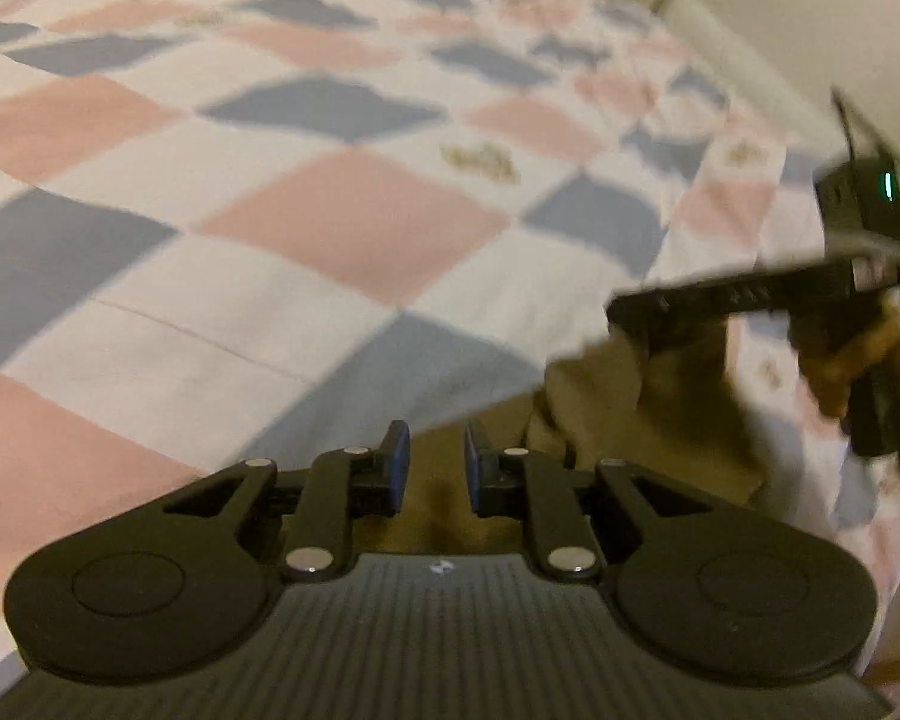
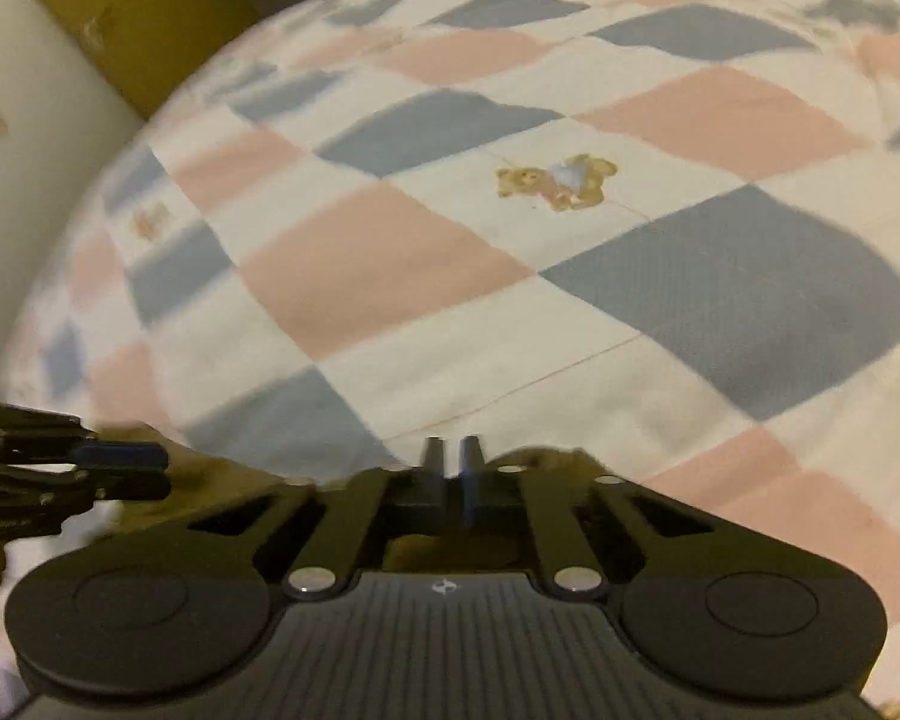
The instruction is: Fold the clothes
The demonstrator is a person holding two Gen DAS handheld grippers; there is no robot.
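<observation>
On a bed spread with a pink, blue and white checked quilt (image 1: pixel 306 228), one tan garment (image 1: pixel 648 420) lies bunched at the near edge, its long axis impossible to make out. Over it, the left gripper (image 1: pixel 437 468) holds its blue-padded fingers parted with cloth between them. At the garment's right end, the right gripper (image 2: pixel 452 462) has its fingers nearly together; whether they pinch fabric cannot be told.

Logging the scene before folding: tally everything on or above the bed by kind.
Hand-held gripper: 2, left and right
Tan garment: 1
Checked bedspread: 1
Total: 4
</observation>
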